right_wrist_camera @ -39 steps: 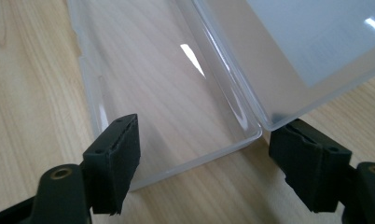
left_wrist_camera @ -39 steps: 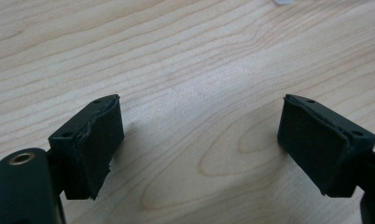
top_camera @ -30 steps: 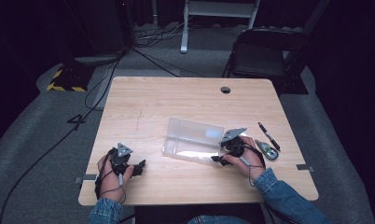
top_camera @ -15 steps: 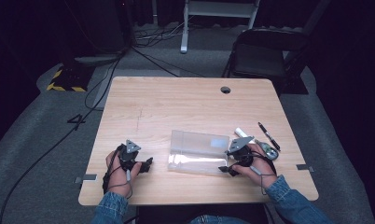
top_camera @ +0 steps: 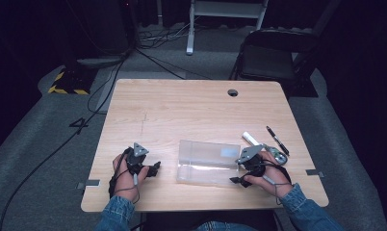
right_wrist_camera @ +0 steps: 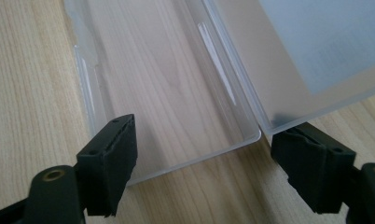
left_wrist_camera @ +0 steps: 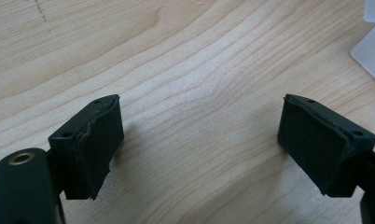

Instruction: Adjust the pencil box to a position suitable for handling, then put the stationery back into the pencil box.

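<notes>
Inspection from the high view: a clear, frosted plastic hinged case lies opened flat on the light wooden table, toward the person's right, its two halves side by side. The right gripper sits at the case's right end, the left gripper rests on bare wood well apart from the case's left edge. A black pen, a white marker-like stick and a small metallic item (too small to identify) lie just beyond the right hand.

Left gripper view: jaws stand wide apart with nothing between them; only a corner of the case appears at upper right.

Right gripper view: jaws spread wide, straddling the end wall of the near tray half; the other half, bearing a pale label, lies alongside. Neither pad appears to press the plastic.

Judgement: the case is opened and being positioned, not yet loaded. The next move likely calls for closing the right jaws on the tray's end wall, or turning to the loose items nearby.
</notes>
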`<control>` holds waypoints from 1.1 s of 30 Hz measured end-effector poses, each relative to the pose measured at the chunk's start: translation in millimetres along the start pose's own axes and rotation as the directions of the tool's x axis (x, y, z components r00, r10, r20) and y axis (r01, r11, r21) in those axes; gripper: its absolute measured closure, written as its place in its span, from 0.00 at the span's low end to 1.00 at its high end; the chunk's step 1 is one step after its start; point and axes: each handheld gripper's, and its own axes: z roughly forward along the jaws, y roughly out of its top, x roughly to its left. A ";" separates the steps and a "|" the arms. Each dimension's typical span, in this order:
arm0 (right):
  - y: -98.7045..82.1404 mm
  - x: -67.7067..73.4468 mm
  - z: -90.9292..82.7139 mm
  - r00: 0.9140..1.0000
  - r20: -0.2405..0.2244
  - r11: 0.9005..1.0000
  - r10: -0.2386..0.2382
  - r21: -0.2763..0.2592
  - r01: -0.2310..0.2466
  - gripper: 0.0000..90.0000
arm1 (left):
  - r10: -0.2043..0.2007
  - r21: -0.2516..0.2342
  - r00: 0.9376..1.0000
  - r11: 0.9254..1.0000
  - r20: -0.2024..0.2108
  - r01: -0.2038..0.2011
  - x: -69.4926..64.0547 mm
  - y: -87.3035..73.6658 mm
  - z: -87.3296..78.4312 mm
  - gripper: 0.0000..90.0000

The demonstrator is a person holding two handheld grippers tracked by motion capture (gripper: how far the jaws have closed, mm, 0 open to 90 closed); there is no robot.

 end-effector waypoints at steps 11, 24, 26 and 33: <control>0.6 -4.4 -7.3 0.999 0.028 0.998 0.039 -0.050 -0.038 0.18 | 0.001 0.001 1.000 1.000 0.002 -0.001 -0.7 0.8 0.8 0.16; 0.6 -13.9 -33.7 0.992 0.076 0.988 0.098 -0.128 -0.088 0.18 | 0.002 0.003 1.000 1.000 0.004 -0.002 -0.7 1.2 1.0 0.16; 0.6 -16.2 -39.1 0.990 0.086 0.984 0.108 -0.148 -0.095 0.18 | 0.002 0.002 1.000 1.000 0.004 -0.002 -0.8 1.2 1.0 0.16; -0.3 -23.9 -55.4 0.983 0.120 0.974 0.140 -0.195 -0.115 0.18 | 0.002 0.002 1.000 1.000 0.004 -0.002 -0.7 1.2 1.0 0.16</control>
